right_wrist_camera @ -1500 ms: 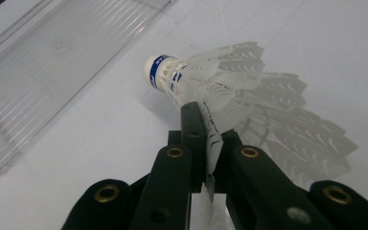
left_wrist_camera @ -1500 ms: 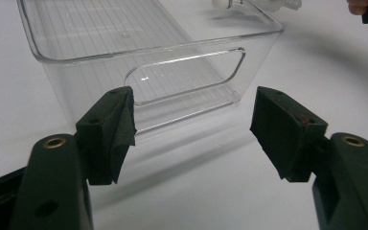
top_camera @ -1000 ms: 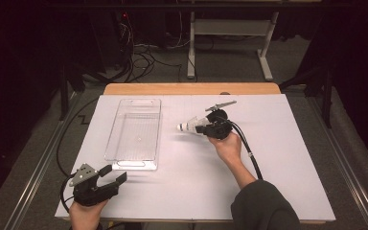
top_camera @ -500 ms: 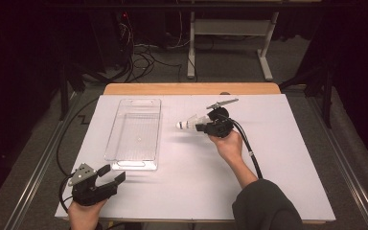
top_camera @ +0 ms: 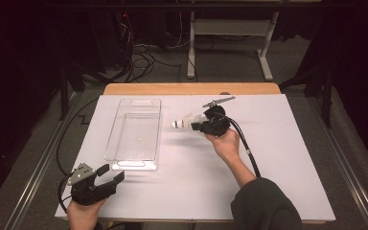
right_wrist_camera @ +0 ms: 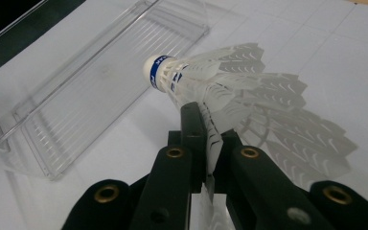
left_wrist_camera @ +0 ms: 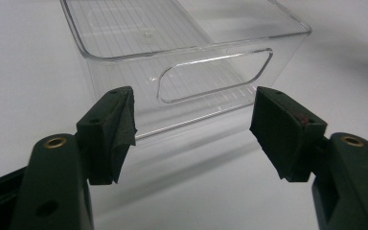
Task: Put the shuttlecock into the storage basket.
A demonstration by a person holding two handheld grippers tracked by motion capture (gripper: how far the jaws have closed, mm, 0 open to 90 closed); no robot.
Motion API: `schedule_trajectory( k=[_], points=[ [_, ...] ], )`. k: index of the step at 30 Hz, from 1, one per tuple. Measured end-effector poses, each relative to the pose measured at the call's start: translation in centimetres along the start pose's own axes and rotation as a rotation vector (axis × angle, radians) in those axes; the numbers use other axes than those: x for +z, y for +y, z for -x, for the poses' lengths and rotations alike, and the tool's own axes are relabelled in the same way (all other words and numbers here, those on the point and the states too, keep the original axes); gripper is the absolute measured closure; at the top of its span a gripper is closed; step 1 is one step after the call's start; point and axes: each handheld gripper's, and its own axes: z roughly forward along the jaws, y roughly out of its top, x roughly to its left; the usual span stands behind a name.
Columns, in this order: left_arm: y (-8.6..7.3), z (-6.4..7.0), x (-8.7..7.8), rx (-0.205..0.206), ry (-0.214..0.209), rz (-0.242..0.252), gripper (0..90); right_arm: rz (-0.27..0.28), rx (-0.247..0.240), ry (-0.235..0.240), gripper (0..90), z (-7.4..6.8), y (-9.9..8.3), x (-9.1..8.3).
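Black foam pads on my left claw (top_camera: 106,178) are spread wide apart with nothing between them, and it's sitting down at the near left corner of the table (top_camera: 297,158), pointed up toward the short end of the clear plastic bin (top_camera: 135,133). In the left gripper view that bin (left_wrist_camera: 182,52) is right in front of the jaws, close but not touching, and you can see the cut-out handle slot in its end wall plus the ribbed floor inside. Nothing in the bin as far as I can see. It lies lengthwise on the white table top, left of centre, running away from me. Moving right, there's a bare strip of white, then the shuttlecock (top_camera: 184,122), which is off the table surface and held up in my right claw (top_camera: 197,125). Its white cork tip points left toward the bin, just beside the bin's right wall but still outside it. From the right gripper view the shuttlecock (right_wrist_camera: 220,81) has a blue band round the cork and white feathers, and my jaws are squeezed nearly together, pinching the feather skirt at one edge. My right hand (top_camera: 226,143) is behind all that, cable trailing back toward me over the table.
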Motion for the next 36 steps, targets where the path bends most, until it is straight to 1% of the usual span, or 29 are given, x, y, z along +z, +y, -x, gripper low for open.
schedule_trajectory(
  k=[10, 12, 20, 32, 36],
  points=[
    [0.0, -0.1, 0.1, 0.001, 0.004, -0.009, 32.8, 0.006, -0.002, 0.017, 89.5, -0.5, 0.6, 0.0],
    [-0.1, -0.2, 0.1, -0.006, 0.005, -0.011, 32.8, 0.009, -0.008, 0.022, 89.5, -0.7, 0.8, 0.0],
    [-0.1, -0.1, 0.2, -0.007, 0.005, -0.014, 32.8, 0.012, -0.012, 0.029, 89.5, -1.2, 1.4, 0.0],
    [-0.1, -0.2, 0.2, -0.005, 0.009, -0.013, 32.8, 0.015, -0.024, 0.037, 89.5, -1.7, 2.3, 0.0],
    [-0.1, -0.1, 0.2, 0.003, 0.008, -0.018, 32.8, 0.019, -0.030, 0.044, 89.5, -2.1, 2.7, 0.1]
  ],
)
